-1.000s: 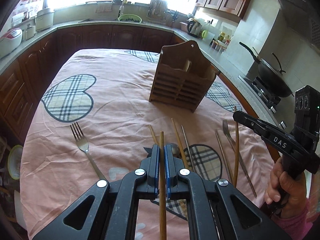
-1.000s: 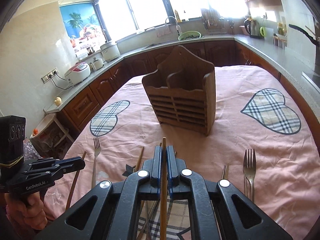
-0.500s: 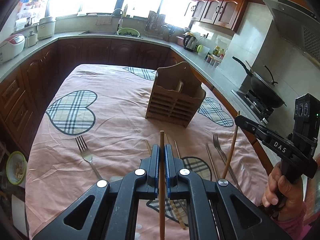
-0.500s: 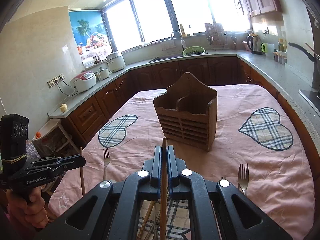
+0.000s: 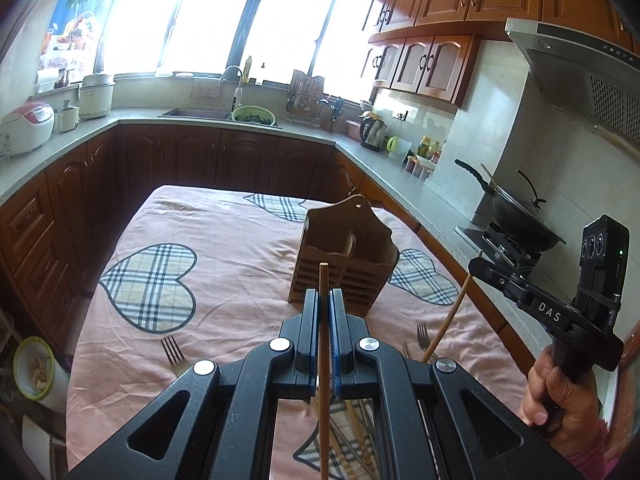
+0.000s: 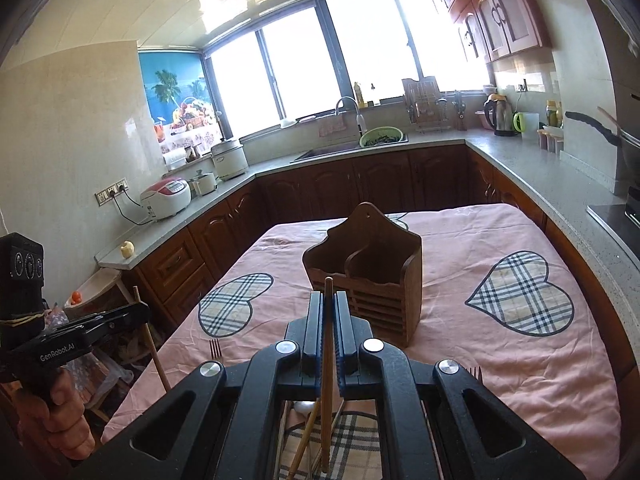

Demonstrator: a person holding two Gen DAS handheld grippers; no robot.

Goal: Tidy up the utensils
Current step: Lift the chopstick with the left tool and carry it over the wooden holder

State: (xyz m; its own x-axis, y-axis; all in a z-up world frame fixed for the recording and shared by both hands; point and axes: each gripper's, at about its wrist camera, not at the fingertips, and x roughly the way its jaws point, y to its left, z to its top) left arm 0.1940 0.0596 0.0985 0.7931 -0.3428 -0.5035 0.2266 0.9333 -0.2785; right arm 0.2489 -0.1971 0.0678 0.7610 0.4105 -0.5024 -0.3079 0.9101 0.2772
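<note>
My left gripper point(image 5: 324, 296) is shut on a wooden chopstick point(image 5: 323, 280) held upright, well above the table. My right gripper point(image 6: 329, 298) is shut on a second wooden chopstick point(image 6: 328, 286), also raised. The brown wooden utensil holder point(image 5: 346, 256) stands on the pink tablecloth ahead of both grippers; it also shows in the right wrist view point(image 6: 372, 276). The right gripper shows at the right of the left wrist view point(image 5: 478, 266), the left gripper at the left of the right wrist view point(image 6: 138, 310). Forks point(image 5: 170, 350) point(image 5: 422, 334) and more chopsticks point(image 6: 304, 440) lie on the cloth below.
The table point(image 5: 224, 240) has a pink cloth with plaid hearts. Dark cabinets and a grey counter point(image 5: 160, 120) ring it on three sides. A wok point(image 5: 516, 216) sits on the stove at the right. A bowl point(image 5: 34, 368) sits low at the left.
Both grippers have risen from the table with their chopsticks and tilted up. The holder and the utensils on the cloth now sit lower and farther off in both views.
</note>
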